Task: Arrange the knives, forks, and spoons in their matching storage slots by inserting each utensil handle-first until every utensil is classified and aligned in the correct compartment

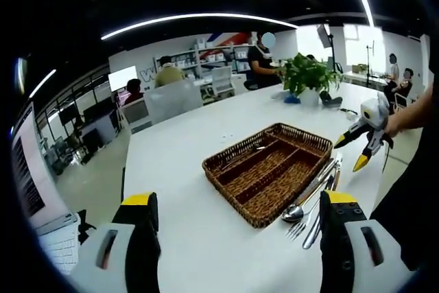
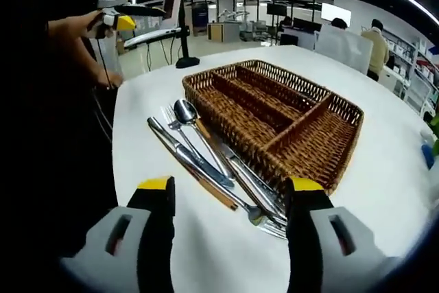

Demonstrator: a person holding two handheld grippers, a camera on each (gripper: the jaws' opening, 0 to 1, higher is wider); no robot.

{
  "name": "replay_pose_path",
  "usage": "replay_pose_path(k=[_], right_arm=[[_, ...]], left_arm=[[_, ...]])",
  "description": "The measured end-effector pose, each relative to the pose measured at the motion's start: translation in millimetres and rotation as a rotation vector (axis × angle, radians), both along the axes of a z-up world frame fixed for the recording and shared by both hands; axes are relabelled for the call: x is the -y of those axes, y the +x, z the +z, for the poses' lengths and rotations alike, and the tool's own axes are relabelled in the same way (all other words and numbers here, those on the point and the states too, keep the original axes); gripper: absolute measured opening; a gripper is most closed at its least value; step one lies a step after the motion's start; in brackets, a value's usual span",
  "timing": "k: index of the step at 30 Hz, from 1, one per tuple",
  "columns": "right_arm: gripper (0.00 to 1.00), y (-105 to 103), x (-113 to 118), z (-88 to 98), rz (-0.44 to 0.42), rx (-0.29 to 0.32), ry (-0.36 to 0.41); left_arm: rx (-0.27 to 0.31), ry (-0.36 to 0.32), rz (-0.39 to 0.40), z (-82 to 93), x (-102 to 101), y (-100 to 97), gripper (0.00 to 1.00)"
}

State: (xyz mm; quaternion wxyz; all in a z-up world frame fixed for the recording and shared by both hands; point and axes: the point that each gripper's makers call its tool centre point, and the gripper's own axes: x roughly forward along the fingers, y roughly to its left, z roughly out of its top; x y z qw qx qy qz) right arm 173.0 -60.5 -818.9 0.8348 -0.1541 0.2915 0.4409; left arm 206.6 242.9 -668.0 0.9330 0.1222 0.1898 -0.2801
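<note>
Right gripper view, left to right: left gripper (image 2: 125, 18) upper left, held high off table (image 2: 384, 190), jaws hard to read there. Utensil pile (image 2: 212, 162) centre-left, touching basket's near wall: knives, forks, spoon mixed, lying roughly parallel, probably staged for sorting. Wicker basket (image 2: 274, 111) centre, compartments empty, nothing sorted yet. Right gripper (image 2: 230, 200) bottom, jaws spread, holding nothing, over pile. Left gripper view: own jaws spread, empty.

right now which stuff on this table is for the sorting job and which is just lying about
For the job:
brown wicker divided tray
silver metal spoon
silver metal fork
silver metal knife

Lying about:
green potted plant
open laptop
</note>
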Motion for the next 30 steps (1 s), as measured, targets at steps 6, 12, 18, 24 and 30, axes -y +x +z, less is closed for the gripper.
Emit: replay_pose_path(k=[6, 12, 18, 24, 30], right_arm=[[0.52, -13, -11, -20.1, 0.048, -0.071, -0.01], [0.53, -18, -11, -32.7, 0.036, -0.122, 0.0], [0.59, -22, -13, -40.5, 0.062, -0.117, -0.021], [0.53, -22, -12, -37.7, 0.056, -0.103, -0.023], [0.47, -23, -9, -34.9, 0.043, -0.109, -0.012]], left_arm=[[-0.01, 0.0, 0.01, -4.3, -3, -3.1, 0.99], [-0.012, -0.003, 0.013, -5.2, -3, -4.8, 0.99], [-0.014, -0.003, 0.02, -6.8, -6, -5.7, 0.99], [-0.01, 0.001, 0.022, -6.9, -6, -4.5, 0.98], [-0.013, 0.015, 0.018, -8.4, -4, -4.2, 0.97]])
